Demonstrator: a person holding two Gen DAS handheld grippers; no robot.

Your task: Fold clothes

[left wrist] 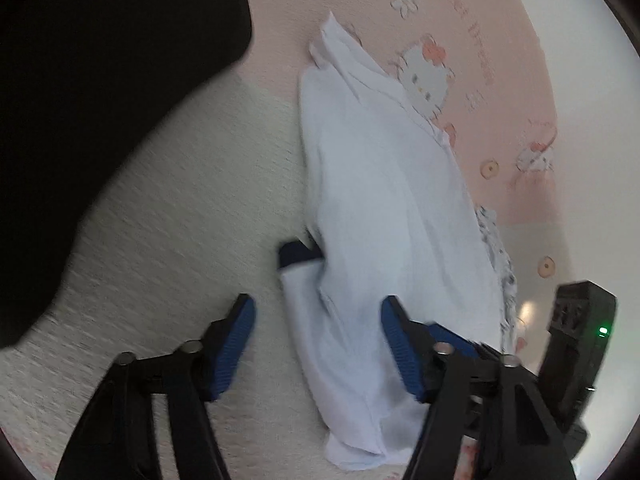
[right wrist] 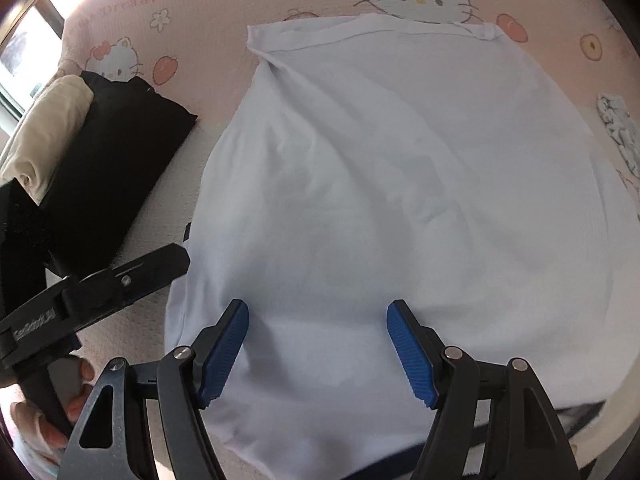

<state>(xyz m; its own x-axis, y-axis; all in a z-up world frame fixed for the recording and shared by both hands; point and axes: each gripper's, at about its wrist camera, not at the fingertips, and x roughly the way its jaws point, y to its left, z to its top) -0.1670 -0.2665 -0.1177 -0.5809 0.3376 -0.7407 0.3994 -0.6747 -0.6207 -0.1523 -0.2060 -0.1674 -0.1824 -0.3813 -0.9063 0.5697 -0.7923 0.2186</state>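
A white shirt (right wrist: 400, 184) lies partly folded on a pink and cream Hello Kitty bedspread (right wrist: 208, 12). In the left wrist view the shirt (left wrist: 384, 208) runs away from me as a long strip, with a dark navy trim (left wrist: 298, 254) showing at its left edge. My left gripper (left wrist: 318, 312) is open, its jaws wide apart just above the shirt's near left edge. My right gripper (right wrist: 318, 314) is open and empty above the shirt's near end. The left gripper's body (right wrist: 92, 288) shows at the left of the right wrist view.
A folded black garment (right wrist: 120, 160) with a cream one (right wrist: 48, 128) on top lies left of the shirt. A large black shape (left wrist: 100, 80) fills the upper left of the left wrist view. A patterned cloth (right wrist: 620, 128) lies at the right.
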